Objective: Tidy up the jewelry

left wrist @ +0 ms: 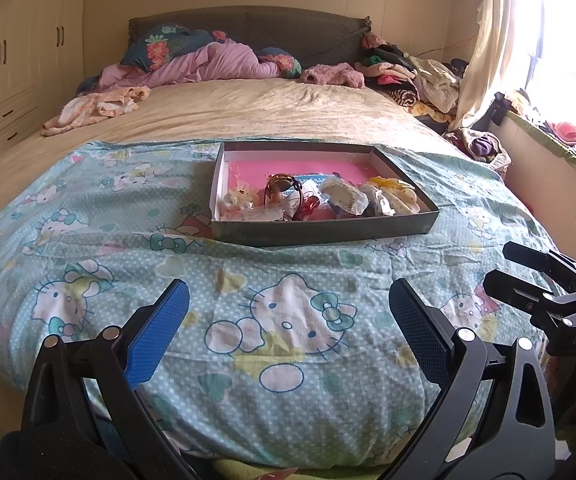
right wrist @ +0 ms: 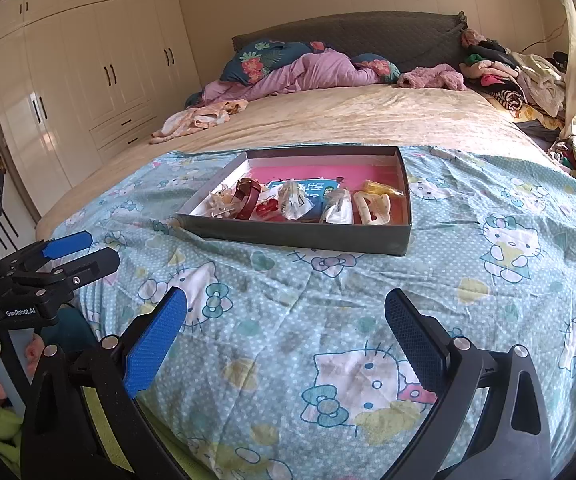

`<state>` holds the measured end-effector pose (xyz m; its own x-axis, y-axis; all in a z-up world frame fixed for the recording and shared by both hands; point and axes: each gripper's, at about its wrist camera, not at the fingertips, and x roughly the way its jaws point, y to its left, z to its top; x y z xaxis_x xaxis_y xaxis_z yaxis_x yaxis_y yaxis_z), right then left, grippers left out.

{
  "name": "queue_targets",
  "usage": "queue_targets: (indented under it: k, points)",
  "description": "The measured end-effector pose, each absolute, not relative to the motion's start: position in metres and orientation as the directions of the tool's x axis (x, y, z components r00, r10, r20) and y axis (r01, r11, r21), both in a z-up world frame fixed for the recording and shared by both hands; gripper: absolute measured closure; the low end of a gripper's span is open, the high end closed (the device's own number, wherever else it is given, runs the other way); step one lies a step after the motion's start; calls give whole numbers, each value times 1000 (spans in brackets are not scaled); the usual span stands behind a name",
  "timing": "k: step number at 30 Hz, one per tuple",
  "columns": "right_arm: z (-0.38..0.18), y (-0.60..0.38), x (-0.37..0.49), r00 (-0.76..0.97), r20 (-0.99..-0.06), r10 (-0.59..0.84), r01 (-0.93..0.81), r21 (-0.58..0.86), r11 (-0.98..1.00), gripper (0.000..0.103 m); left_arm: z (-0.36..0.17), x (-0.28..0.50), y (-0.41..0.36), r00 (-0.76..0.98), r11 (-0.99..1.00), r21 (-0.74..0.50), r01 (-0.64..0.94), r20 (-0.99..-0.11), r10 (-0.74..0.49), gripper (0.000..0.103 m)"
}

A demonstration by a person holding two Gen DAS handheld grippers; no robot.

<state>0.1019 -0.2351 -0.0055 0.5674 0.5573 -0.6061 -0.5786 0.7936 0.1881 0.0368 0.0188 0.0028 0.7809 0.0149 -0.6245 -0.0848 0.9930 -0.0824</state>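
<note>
A shallow grey box with a pink floor point(left wrist: 288, 166) point(right wrist: 320, 170) lies on a Hello Kitty sheet point(left wrist: 288, 320) point(right wrist: 288, 320) on the bed. Along its near side lie a brown-strapped watch point(left wrist: 277, 186) point(right wrist: 247, 196), clear hair clips point(left wrist: 239, 200), small plastic bags of jewelry point(left wrist: 342, 196) point(right wrist: 338, 208), a red item point(right wrist: 267, 208) and a cream claw clip point(right wrist: 372, 206). My left gripper point(left wrist: 288, 304) is open and empty, well short of the box. My right gripper point(right wrist: 285, 312) is open and empty, also short of the box.
Crumpled purple bedding and floral pillows point(left wrist: 191, 60) lie at the headboard. Piled clothes point(left wrist: 408, 76) fill the far right corner by a curtained window point(left wrist: 560, 32). White wardrobes point(right wrist: 87, 80) stand left of the bed. Each gripper shows in the other's view point(left wrist: 544, 288) point(right wrist: 47, 268).
</note>
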Motion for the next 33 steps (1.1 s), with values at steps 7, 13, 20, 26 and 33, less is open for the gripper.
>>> queue_targets:
  k: [7, 13, 20, 26, 33]
  points:
    - [-5, -233, 101, 562, -608, 560, -583, 190, 790, 4, 3, 37, 19, 781, 993, -81, -84, -624, 15, 10]
    - [-6, -233, 101, 560, -610, 561, -584, 191, 789, 4, 2, 37, 18, 780, 993, -79, -82, -626, 14, 10]
    - [-7, -232, 101, 559, -611, 561, -585, 189, 789, 4, 2, 37, 17, 780, 993, -81, -81, -626, 13, 10]
    - [-7, -233, 101, 559, -612, 560, -585, 187, 789, 4, 0, 36, 18, 778, 994, -82, -79, -628, 10, 10]
    - [-7, -233, 102, 558, -615, 557, -584, 186, 790, 4, -2, 35, 18, 777, 994, -90, -65, -630, -6, 10]
